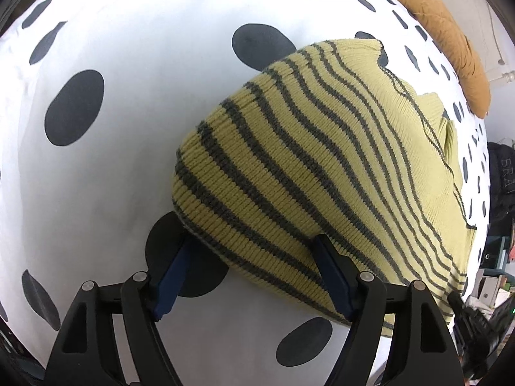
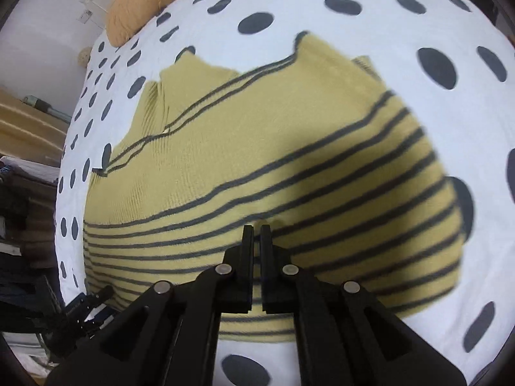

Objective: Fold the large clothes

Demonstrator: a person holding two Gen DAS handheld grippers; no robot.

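Note:
A yellow-green knit sweater (image 1: 322, 167) with dark grey stripes lies folded on a white bedsheet (image 1: 128, 128) with large dark dots. My left gripper (image 1: 254, 241) points down at the sweater's rounded folded end. Its jaws stand wide open with that end between them, and the blue pads (image 1: 331, 273) do not squeeze it. In the right wrist view the sweater (image 2: 257, 148) fills the middle, its collar at the upper left. My right gripper (image 2: 257, 228) is shut, its tips low over the striped part. A small pucker of knit shows at the tips; I cannot tell whether it is pinched.
A brown-orange pillow (image 1: 450, 32) (image 2: 138, 13) lies along the bed's far edge by the wall. Past the bed's side are dark bags and clutter (image 1: 502, 193) and stacked things (image 2: 25, 193). Spotted sheet surrounds the sweater on all sides.

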